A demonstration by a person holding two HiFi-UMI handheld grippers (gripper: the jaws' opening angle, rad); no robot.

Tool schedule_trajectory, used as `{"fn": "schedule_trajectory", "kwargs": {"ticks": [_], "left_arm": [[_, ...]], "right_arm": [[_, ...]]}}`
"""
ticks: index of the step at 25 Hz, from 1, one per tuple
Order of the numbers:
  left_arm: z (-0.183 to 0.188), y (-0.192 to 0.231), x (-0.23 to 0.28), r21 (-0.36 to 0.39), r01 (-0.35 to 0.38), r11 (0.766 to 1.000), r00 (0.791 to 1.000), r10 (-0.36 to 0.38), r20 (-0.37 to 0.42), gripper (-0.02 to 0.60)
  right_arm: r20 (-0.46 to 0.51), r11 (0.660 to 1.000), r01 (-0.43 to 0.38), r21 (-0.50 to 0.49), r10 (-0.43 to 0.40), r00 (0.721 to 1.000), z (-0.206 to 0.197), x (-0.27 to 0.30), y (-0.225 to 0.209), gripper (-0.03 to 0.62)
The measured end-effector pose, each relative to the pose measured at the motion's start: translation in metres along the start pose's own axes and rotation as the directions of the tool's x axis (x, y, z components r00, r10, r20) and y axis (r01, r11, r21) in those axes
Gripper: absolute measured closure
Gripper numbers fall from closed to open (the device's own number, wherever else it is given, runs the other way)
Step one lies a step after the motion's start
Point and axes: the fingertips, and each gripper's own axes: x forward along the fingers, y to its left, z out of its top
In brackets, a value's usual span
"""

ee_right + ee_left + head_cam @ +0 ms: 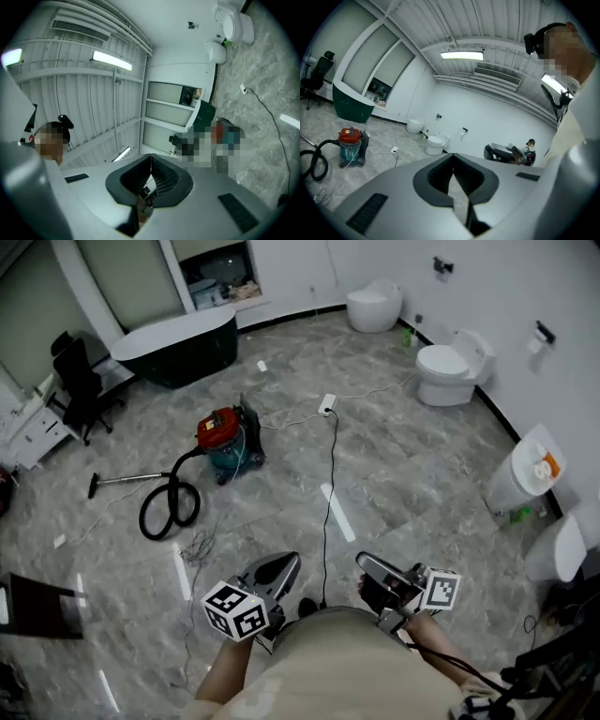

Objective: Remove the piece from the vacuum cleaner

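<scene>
The vacuum cleaner [225,439] has a red top and a teal body and stands on the marble floor, several steps ahead and to the left. Its black hose [169,507] loops on the floor, and a wand [122,481] lies out to the left. Both grippers are held close to the person's body, far from the vacuum. My left gripper [289,562] is shut, its tips meeting with nothing between them. My right gripper [364,562] is shut and empty too. In the left gripper view the vacuum cleaner [350,145] is small at the far left, beyond the left gripper [453,155]. The right gripper [151,155] points upward at the wall and ceiling.
A black bathtub [183,343] stands at the back, with an office chair [80,381] to its left. Toilets [455,367] line the curved right wall. A power strip [327,407] with a black cable lies on the floor ahead. A dark stand [37,601] is at the near left.
</scene>
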Motion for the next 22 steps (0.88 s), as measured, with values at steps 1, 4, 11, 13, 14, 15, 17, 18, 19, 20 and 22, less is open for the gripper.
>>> {"fn": "schedule_trajectory", "kwargs": {"ticks": [1,4,11,13,14,15,17,18,19,20,22], "left_arm": [[0.002,0.013,-0.004,-0.013,-0.026,1.0,1.0,0.026,-0.001,0.58],[0.008,0.039,-0.018,-0.03,-0.07,0.997,0.997,0.07,0.015,0.58],[0.029,0.084,-0.063,-0.059,-0.144,0.988,0.982,0.15,0.115,0.579],[0.031,0.097,-0.078,-0.084,-0.174,0.981,0.973,0.185,0.138,0.58],[0.031,0.104,-0.084,-0.099,-0.19,0.977,0.968,0.203,0.146,0.58],[0.032,0.11,-0.09,-0.112,-0.204,0.972,0.963,0.22,0.153,0.58],[0.033,0.118,-0.095,-0.126,-0.226,0.966,0.955,0.246,0.168,0.578],[0.035,0.121,-0.095,-0.127,-0.232,0.964,0.953,0.251,0.172,0.58],[0.036,0.122,-0.094,-0.126,-0.232,0.964,0.952,0.252,0.172,0.58],[0.038,0.123,-0.09,-0.124,-0.228,0.966,0.955,0.247,0.167,0.58],[0.038,0.121,-0.076,-0.114,-0.21,0.971,0.964,0.225,0.14,0.58]], "right_arm": [[-0.008,1.0,-0.006,0.0,0.006,1.0,0.001,0.01,-0.003,0.592],[-0.058,1.0,-0.02,-0.003,0.02,0.998,-0.003,0.043,-0.009,0.592],[-0.235,0.995,-0.098,0.0,0.095,0.967,-0.031,0.126,-0.014,0.592],[-0.29,0.99,-0.143,-0.002,0.136,0.947,-0.039,0.143,-0.011,0.592],[-0.31,0.987,-0.16,-0.007,0.15,0.939,-0.042,0.151,-0.009,0.592],[-0.323,0.986,-0.167,-0.015,0.154,0.934,-0.043,0.156,-0.009,0.592],[-0.33,0.987,-0.16,-0.027,0.142,0.933,-0.041,0.164,-0.015,0.592],[-0.332,0.988,-0.153,-0.025,0.136,0.933,-0.04,0.167,-0.018,0.592],[-0.337,0.989,-0.15,-0.018,0.135,0.932,-0.039,0.169,-0.021,0.592],[-0.341,0.988,-0.151,-0.007,0.14,0.93,-0.037,0.171,-0.023,0.592],[-0.341,0.988,-0.157,0.014,0.152,0.928,-0.031,0.17,-0.028,0.592]]}}
